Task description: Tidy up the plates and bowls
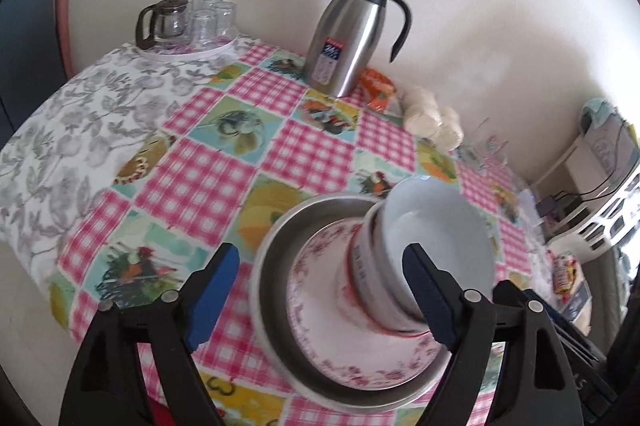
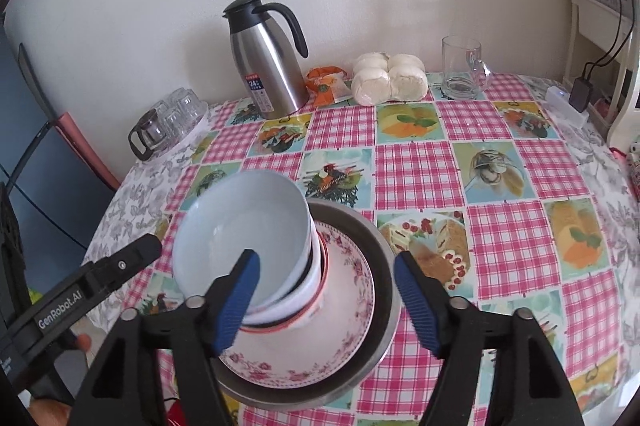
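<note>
A stack stands near the table's front edge: a steel plate [image 2: 382, 266] at the bottom, a pink floral plate [image 2: 344, 314] in it, and white bowls [image 2: 240, 234] nested on top. The stack also shows in the left wrist view, with the steel plate [image 1: 272, 266], the floral plate [image 1: 316, 274] and the bowls [image 1: 436, 226]. My left gripper [image 1: 320, 300] is open, its jaws either side of the stack's left part. My right gripper [image 2: 326, 300] is open, with its left finger [image 2: 236, 302] over the top bowl. Neither holds anything. The left gripper's arm [image 2: 88, 286] shows in the right wrist view.
A steel thermos jug [image 2: 266, 62] stands at the back by the wall, with an orange packet [image 2: 326, 84], wrapped white buns [image 2: 388, 78] and a glass mug [image 2: 462, 68] to its right. A tray of glasses with a small glass teapot [image 1: 184, 22] sits at the back left.
</note>
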The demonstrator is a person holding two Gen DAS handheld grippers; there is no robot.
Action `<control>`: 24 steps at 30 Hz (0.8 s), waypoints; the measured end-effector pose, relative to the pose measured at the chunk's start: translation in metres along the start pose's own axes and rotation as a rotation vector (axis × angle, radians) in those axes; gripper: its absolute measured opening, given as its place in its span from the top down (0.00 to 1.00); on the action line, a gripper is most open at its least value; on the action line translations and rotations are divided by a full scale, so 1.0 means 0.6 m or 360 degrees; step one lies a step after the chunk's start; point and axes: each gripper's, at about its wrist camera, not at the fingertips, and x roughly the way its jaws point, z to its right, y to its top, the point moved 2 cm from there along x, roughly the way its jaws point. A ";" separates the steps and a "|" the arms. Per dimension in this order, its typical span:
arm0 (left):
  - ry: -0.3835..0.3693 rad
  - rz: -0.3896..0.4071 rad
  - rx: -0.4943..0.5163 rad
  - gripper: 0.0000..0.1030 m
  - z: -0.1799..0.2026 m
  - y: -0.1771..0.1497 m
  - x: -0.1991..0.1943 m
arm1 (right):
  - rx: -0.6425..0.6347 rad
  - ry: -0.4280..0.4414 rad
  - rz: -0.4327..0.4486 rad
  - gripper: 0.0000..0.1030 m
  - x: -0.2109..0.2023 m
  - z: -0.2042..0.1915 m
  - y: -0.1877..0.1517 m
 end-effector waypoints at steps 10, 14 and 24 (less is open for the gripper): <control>0.0104 -0.0009 0.0016 0.09 -0.021 -0.044 -0.004 | -0.0035 -0.0007 -0.0004 0.00 -0.004 0.007 -0.037; 0.0100 -0.0051 0.0027 0.09 -0.020 -0.063 0.000 | -0.0038 -0.0026 -0.0023 0.00 -0.001 0.013 -0.049; 0.0143 -0.0108 0.0088 0.09 -0.009 -0.092 0.002 | -0.0081 -0.0105 -0.0092 0.00 0.009 0.030 -0.075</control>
